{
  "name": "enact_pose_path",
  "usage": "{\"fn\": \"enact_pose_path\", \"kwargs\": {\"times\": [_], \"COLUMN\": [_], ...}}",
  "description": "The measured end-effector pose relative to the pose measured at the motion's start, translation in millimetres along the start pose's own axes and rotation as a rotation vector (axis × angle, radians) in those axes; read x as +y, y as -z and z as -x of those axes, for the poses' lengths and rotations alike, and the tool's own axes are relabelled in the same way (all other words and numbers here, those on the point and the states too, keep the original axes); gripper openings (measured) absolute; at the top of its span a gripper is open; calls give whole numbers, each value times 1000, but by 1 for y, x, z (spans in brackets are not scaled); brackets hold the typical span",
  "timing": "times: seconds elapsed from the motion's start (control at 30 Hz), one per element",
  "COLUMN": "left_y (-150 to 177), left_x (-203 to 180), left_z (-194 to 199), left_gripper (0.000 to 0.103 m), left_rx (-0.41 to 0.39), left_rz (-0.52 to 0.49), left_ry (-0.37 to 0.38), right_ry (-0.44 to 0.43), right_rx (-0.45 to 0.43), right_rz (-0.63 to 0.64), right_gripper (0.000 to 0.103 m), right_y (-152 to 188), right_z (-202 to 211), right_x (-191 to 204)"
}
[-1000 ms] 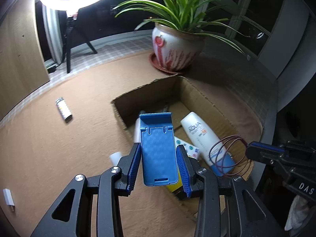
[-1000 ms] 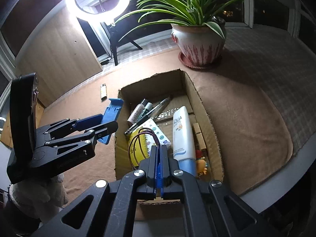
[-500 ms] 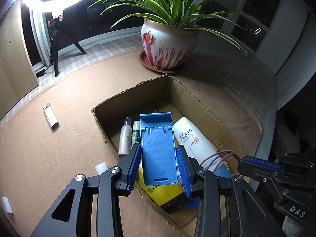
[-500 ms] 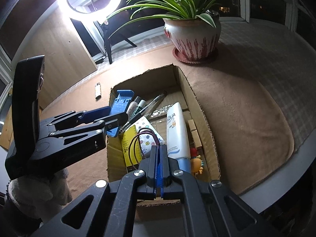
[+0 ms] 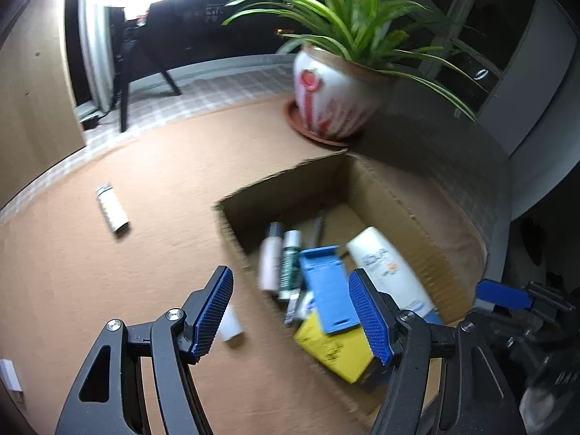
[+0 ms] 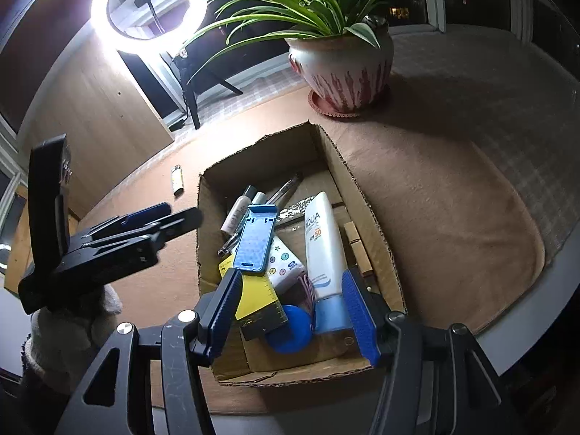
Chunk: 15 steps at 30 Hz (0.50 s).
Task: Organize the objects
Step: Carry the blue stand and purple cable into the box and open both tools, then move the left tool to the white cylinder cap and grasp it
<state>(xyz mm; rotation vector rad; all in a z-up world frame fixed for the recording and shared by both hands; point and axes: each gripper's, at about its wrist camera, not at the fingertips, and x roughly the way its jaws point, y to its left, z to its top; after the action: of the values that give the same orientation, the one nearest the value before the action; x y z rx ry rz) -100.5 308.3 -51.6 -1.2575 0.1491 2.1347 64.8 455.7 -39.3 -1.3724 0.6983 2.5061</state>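
Two views are recorded, left wrist first. The left gripper (image 5: 291, 313) is seen with its jaws spreading; no pad presses on anything, though the blue phone stand (image 5: 328, 290) shows through the gap, lying loose inside the cardboard box (image 5: 417, 217). In the box are also noted a pale small bottle (image 5: 269, 261), a green-banded tube (image 5: 290, 261), a white sunscreen tube (image 5: 388, 268) and a yellow box (image 5: 335, 351) under the stand. Contents are blurred. Outside the box, a lighter (image 5: 111, 208) lies on the brown mat (image 5: 145, 253), well apart. A potted plant (image 5: 335, 98) stands beyond the box.

Right wrist view: the right gripper (image 6: 291, 315) is seen with jaws opening, nothing pinched. A loop of purple cord (image 6: 307, 290) lies in the box between them, beside a blue round object (image 6: 291, 330). The cardboard box (image 6: 369, 224) holds the blue phone stand (image 6: 255, 239), resting tilted on the yellow box (image 6: 257, 297) and a white card with coloured dots (image 6: 284, 264). The white sunscreen tube (image 6: 322, 246) lies along the right side, touching the cord. Pens (image 6: 286, 188) and small bottles (image 6: 237, 212) lie toward the far left corner. The left gripper (image 6: 163, 217) is seen just outside the left wall of the box, held in a gloved hand (image 6: 69, 330).
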Motion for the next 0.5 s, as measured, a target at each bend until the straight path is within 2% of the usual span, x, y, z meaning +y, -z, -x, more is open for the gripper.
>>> {"fn": "enact_pose_path", "kwargs": {"times": [0.23,0.33,0.37,0.5], "left_y": [22,35,40,53], "left_x": [50,65,68,65], "left_z": [1,-3,-6,-18], "left_gripper": [67,56,52,52], "left_rx": [25,55,69,95], "left_rz": [20,29,28,4], "left_ry": [-60,-64,-66,-61], "right_ry": [-24,-23,-25,-27], "right_rx": [-1,-5,-4,5], "right_rz": [-21,-13,-13,-8], "right_gripper": [53,53,53,53], "right_y": [1,1,1,2], "right_z": [0,2,2,0], "right_x": [5,10,11,16]}}
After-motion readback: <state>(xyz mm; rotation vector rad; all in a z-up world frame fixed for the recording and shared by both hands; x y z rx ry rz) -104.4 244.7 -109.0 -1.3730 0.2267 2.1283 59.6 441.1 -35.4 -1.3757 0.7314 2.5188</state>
